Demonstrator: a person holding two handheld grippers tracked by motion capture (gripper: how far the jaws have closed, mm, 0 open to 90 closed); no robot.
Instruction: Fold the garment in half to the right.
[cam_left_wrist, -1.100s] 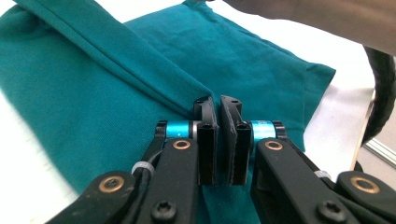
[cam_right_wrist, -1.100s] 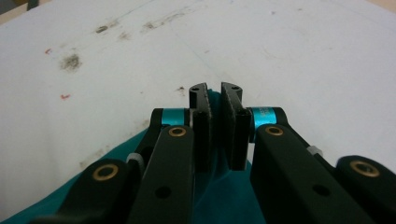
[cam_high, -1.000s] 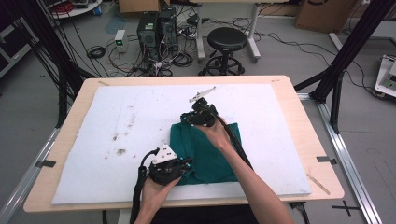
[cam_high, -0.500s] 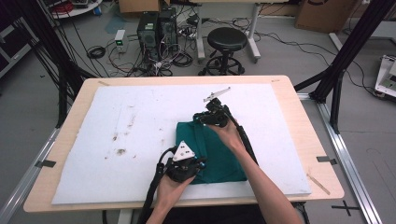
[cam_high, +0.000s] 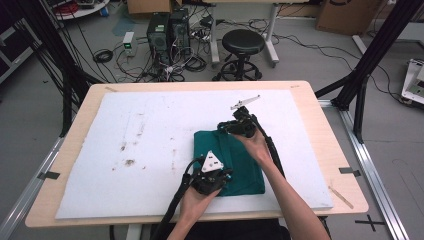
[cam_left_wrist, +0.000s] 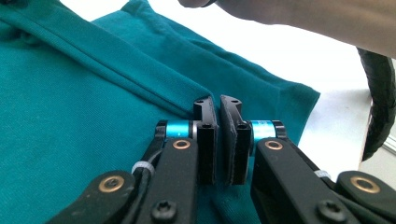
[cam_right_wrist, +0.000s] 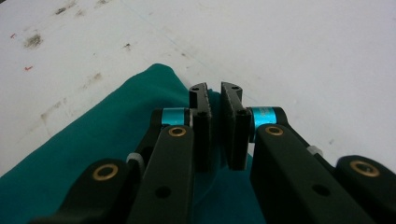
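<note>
From above, I see the folded teal cloth (cam_high: 235, 160) on the white table (cam_high: 150, 130); my left gripper (cam_high: 212, 181) sits at its near edge, my right gripper (cam_high: 239, 126) at its far edge. In the left gripper view my jaws are nearly closed, pinching the cloth (cam_left_wrist: 84, 116). In the right gripper view they are equally narrow, gripping the cloth's (cam_right_wrist: 112, 130) edge.

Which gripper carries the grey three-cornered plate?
The left gripper, at the teal cloth's near edge; the right gripper, at its far corner, shows none.

White mat (cam_high: 150, 145) lies bare across the left and centre of the frame: free passage. Obstacles: folded green cloth (cam_high: 240, 165) lower centre, small metal bracket (cam_high: 245, 102) upper centre.
</note>
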